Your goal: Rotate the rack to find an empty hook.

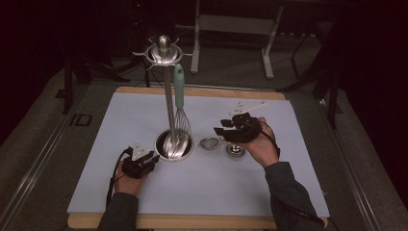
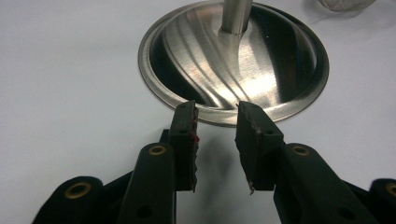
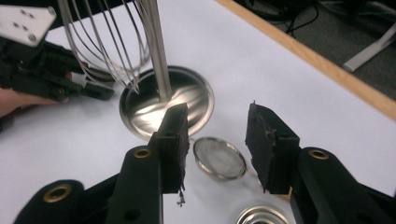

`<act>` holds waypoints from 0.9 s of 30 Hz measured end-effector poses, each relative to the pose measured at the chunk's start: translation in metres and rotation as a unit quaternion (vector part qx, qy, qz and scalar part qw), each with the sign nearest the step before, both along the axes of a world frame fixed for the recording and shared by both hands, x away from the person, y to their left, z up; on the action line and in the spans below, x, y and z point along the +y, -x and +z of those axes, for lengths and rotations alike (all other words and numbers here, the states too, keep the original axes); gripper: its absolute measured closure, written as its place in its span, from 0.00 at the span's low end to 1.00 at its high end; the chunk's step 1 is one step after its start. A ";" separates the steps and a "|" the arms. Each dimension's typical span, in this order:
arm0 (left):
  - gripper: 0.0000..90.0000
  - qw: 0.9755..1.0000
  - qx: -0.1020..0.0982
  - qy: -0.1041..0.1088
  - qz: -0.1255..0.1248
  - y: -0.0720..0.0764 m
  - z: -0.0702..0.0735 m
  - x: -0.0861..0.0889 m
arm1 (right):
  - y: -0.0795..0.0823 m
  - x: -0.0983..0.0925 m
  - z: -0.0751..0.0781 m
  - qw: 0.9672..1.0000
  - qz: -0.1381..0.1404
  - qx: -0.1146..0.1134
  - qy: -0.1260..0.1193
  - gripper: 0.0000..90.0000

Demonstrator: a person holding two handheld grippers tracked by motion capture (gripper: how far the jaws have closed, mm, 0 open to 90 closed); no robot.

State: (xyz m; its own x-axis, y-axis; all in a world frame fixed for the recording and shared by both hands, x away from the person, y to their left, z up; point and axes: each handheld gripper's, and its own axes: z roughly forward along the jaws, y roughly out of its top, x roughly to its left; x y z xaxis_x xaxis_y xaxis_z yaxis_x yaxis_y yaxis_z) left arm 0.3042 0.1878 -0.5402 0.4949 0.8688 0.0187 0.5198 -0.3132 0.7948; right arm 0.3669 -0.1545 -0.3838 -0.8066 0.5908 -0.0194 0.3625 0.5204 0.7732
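Observation:
A steel utensil stand (image 1: pixel 166 91) rises from a round dished base (image 2: pixel 233 65) on the white mat. A whisk (image 1: pixel 180 96) with a teal handle hangs from its top hooks, wires (image 3: pixel 107 42) down beside the pole. My left gripper (image 2: pixel 217 109) is open and empty, its tips at the base's near rim. My right gripper (image 3: pixel 217 112) hovers open to the right of the stand, above a small mesh strainer (image 3: pixel 219 157) that lies on the mat under the gap between the jaws. No pad touches it.
A small round metal cup (image 1: pixel 235 149) lies just right of the strainer (image 1: pixel 209 143). The white mat (image 1: pixel 216 187) covers a wooden board (image 1: pixel 202 91). Metal frame legs (image 1: pixel 267 53) stand on the floor beyond the table.

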 end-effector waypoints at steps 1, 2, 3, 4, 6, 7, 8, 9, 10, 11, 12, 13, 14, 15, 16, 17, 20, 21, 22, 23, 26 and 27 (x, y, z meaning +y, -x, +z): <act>0.76 1.000 -0.001 -0.001 0.001 0.000 0.000 0.000 | 0.001 -0.001 -0.003 1.000 -0.002 0.005 -0.002 0.64; 0.76 1.000 -0.001 -0.001 0.000 0.000 0.000 0.000 | 0.001 -0.003 -0.006 1.000 -0.003 0.006 -0.004 0.64; 0.76 1.000 -0.001 -0.002 0.000 0.000 0.000 0.000 | 0.002 -0.006 -0.009 1.000 -0.003 0.010 -0.005 0.64; 0.76 1.000 -0.001 -0.001 0.001 0.000 0.000 0.000 | 0.003 -0.008 -0.012 1.000 -0.006 0.012 -0.005 0.64; 0.76 1.000 -0.003 -0.001 0.002 0.000 0.000 0.000 | 0.004 -0.016 -0.019 1.000 -0.013 0.017 -0.005 0.64; 0.76 1.000 -0.003 0.000 0.002 0.000 0.000 0.000 | 0.004 -0.020 -0.023 1.000 -0.022 0.022 -0.005 0.63; 0.76 1.000 -0.003 -0.001 0.002 0.000 0.000 0.000 | 0.004 -0.024 -0.027 0.999 -0.028 0.023 -0.002 0.63; 0.76 1.000 -0.004 -0.002 0.002 0.001 0.000 0.000 | 0.004 -0.029 -0.031 0.999 -0.036 0.023 0.003 0.63; 0.76 1.000 -0.003 -0.003 0.002 0.001 0.000 0.000 | 0.004 -0.033 -0.035 0.999 -0.043 0.025 0.005 0.63; 0.76 1.000 -0.003 -0.003 0.002 0.001 0.000 0.000 | 0.005 -0.037 -0.039 0.998 -0.047 0.030 0.003 0.63; 0.76 1.000 -0.004 -0.003 0.003 0.000 0.000 -0.001 | 0.005 -0.042 -0.044 0.998 -0.051 0.035 -0.001 0.63; 0.76 1.000 -0.003 -0.005 0.002 0.000 0.000 0.000 | 0.006 -0.047 -0.048 0.998 -0.055 0.041 -0.008 0.63; 0.76 1.000 -0.002 -0.005 0.002 0.000 0.000 -0.001 | 0.006 -0.051 -0.052 0.997 -0.058 0.043 -0.014 0.63; 0.76 1.000 -0.001 -0.006 0.001 0.000 0.000 -0.001 | 0.007 -0.055 -0.056 0.997 -0.063 0.049 -0.021 0.62; 0.76 1.000 -0.002 -0.006 0.002 0.000 0.000 -0.001 | 0.008 -0.059 -0.060 0.996 -0.068 0.052 -0.025 0.62; 0.76 1.000 -0.002 -0.006 0.002 0.000 0.000 -0.001 | 0.010 -0.063 -0.064 0.995 -0.072 0.055 -0.030 0.62; 0.76 1.000 -0.001 -0.002 0.002 0.000 0.000 0.000 | 0.014 -0.072 -0.074 0.994 -0.082 0.064 -0.032 0.61; 0.76 1.000 0.000 -0.001 0.003 0.000 0.000 0.000 | 0.015 -0.076 -0.077 0.994 -0.085 0.064 -0.032 0.61; 0.76 1.000 -0.001 0.001 0.004 0.000 0.000 0.001 | 0.017 -0.078 -0.080 0.993 -0.089 0.065 -0.032 0.61; 0.77 1.000 -0.002 0.002 0.003 0.000 0.000 0.001 | 0.018 -0.081 -0.083 0.993 -0.092 0.065 -0.031 0.61; 0.79 1.000 -0.004 0.009 0.006 0.001 0.001 0.002 | 0.023 -0.089 -0.088 0.992 -0.100 0.066 -0.031 0.61; 0.80 1.000 -0.005 0.017 0.009 0.001 0.003 0.003 | 0.024 -0.091 -0.090 0.992 -0.105 0.068 -0.034 0.60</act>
State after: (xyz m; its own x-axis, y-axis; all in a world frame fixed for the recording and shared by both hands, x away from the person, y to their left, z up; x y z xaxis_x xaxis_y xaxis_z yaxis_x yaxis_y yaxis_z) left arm 0.3029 0.1906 -0.5377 0.4795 0.8775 -0.0065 0.5174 -0.2767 0.8097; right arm 0.3425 -0.2456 -0.4737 -0.6578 0.7424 0.1268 0.5612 0.3708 0.7400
